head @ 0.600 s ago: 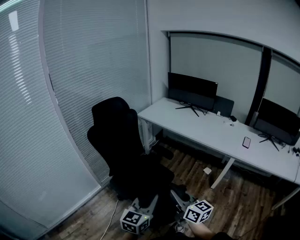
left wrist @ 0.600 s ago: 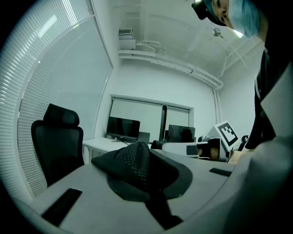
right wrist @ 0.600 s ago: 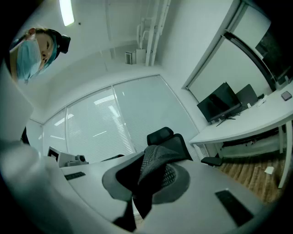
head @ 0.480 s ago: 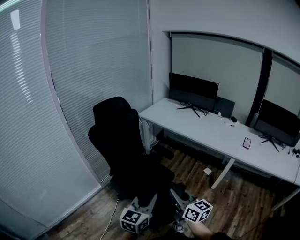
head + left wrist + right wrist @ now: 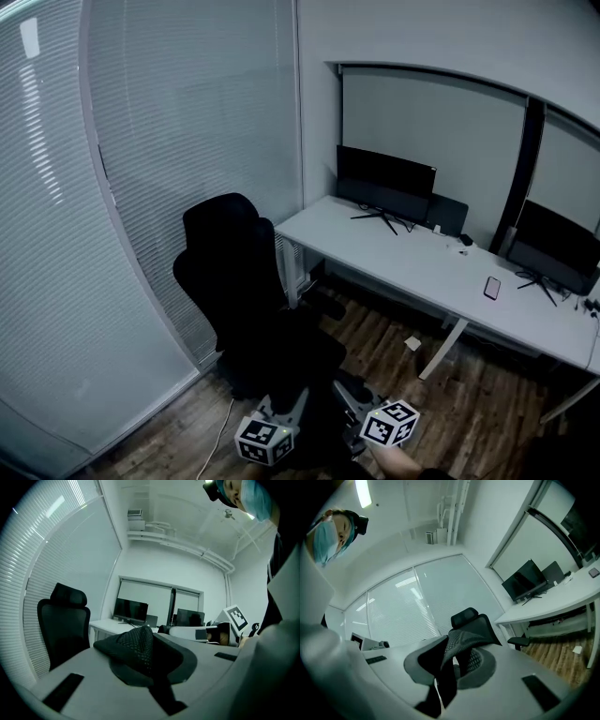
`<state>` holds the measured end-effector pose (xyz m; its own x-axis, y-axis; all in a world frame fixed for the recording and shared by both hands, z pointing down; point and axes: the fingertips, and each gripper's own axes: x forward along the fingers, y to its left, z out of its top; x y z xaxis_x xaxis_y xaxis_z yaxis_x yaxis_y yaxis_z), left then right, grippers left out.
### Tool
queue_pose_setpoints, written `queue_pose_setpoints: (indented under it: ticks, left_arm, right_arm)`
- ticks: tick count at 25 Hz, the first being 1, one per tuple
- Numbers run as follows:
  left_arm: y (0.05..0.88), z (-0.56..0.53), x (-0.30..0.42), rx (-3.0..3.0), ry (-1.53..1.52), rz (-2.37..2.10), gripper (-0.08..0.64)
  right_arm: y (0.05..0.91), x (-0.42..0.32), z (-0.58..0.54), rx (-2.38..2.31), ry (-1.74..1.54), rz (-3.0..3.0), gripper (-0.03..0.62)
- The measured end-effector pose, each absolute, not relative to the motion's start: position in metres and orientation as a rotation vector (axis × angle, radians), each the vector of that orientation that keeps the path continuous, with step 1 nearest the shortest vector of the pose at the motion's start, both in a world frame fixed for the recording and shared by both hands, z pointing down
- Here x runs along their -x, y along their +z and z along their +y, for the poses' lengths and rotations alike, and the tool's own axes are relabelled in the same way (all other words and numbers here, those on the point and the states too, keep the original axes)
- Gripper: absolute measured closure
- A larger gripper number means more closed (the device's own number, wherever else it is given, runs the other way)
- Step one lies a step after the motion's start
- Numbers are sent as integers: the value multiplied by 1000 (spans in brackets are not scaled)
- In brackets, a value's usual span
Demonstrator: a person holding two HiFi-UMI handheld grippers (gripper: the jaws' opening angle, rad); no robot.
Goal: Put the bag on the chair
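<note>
A black office chair [image 5: 234,281] stands by the blinds, its seat facing me; it also shows in the left gripper view [image 5: 63,625] and the right gripper view [image 5: 465,616]. The black bag [image 5: 321,422] hangs low between both grippers, just in front of the chair seat, and is hard to tell from the dark seat. My left gripper [image 5: 298,401] is shut on the bag's black mesh fabric [image 5: 137,645]. My right gripper [image 5: 343,388] is shut on another fold of the mesh [image 5: 461,641]. Both point level toward the chair.
A long white desk [image 5: 412,267] runs to the right of the chair with two monitors [image 5: 384,183] [image 5: 558,239] and a phone [image 5: 492,286]. Blinds [image 5: 141,187] close off the left. A white cable [image 5: 220,431] and a small white scrap [image 5: 412,343] lie on the wood floor.
Both grippers have drifted very slightly to the left with the bag still pinched. The chair has not moved.
</note>
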<state>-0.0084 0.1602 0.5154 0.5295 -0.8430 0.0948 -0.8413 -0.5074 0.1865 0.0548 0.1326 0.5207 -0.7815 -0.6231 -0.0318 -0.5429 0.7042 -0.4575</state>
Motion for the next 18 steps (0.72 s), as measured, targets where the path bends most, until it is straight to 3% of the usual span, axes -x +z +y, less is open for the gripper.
queue_pose_setpoints:
  ticks: [18]
  left_arm:
    - [500, 31, -26, -2459, -69, -1585, 531]
  right_arm:
    - [512, -87, 16, 746, -659, 2812, 529]
